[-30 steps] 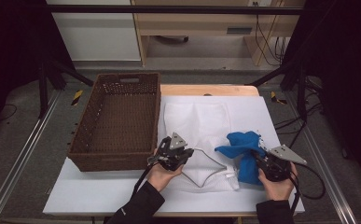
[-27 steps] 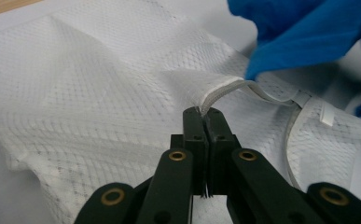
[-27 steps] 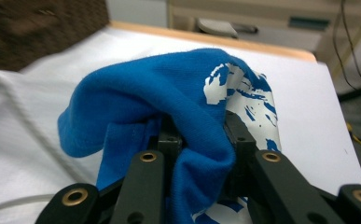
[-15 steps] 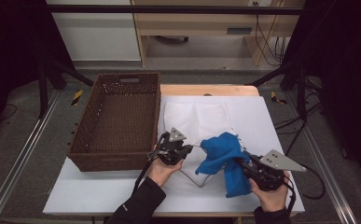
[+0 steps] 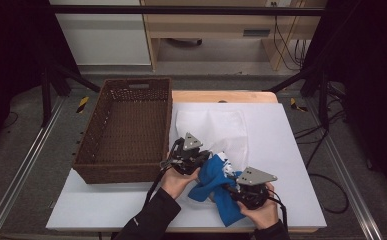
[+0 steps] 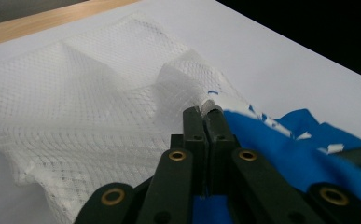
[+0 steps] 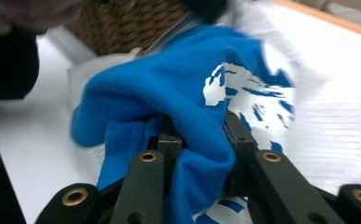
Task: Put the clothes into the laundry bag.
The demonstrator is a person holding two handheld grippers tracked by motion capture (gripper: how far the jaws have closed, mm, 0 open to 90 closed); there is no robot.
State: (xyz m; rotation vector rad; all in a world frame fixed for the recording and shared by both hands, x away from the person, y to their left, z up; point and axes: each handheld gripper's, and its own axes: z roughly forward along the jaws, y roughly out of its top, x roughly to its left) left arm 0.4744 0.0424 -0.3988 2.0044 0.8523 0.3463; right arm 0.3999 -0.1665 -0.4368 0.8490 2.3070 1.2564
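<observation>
A white mesh bag (image 5: 216, 127) lies flat on the white table (image 5: 291, 150). My left gripper (image 5: 207, 156) is shut on the bag's near edge; in the left gripper view its jaws (image 6: 205, 111) pinch the mesh (image 6: 99, 102) at the rim. A blue cloth (image 5: 212, 181) with white print hangs bunched between the two hands. My right gripper (image 5: 230, 181) is shut on it, and in the right gripper view the blue cloth (image 7: 169, 88) bulges up between the pressed jaws (image 7: 199, 133). The cloth (image 6: 290, 144) touches the bag right beside the left jaws.
A brown wicker basket (image 5: 126, 130) stands to the left of the bag, close to the left hand. The table's wooden far edge (image 5: 221, 96) shows behind the bag. Bare white table lies to the right.
My right gripper has carried the blue cloth leftward, from the right side of the table up against the left gripper. The left hand has stayed in place on the bag.
</observation>
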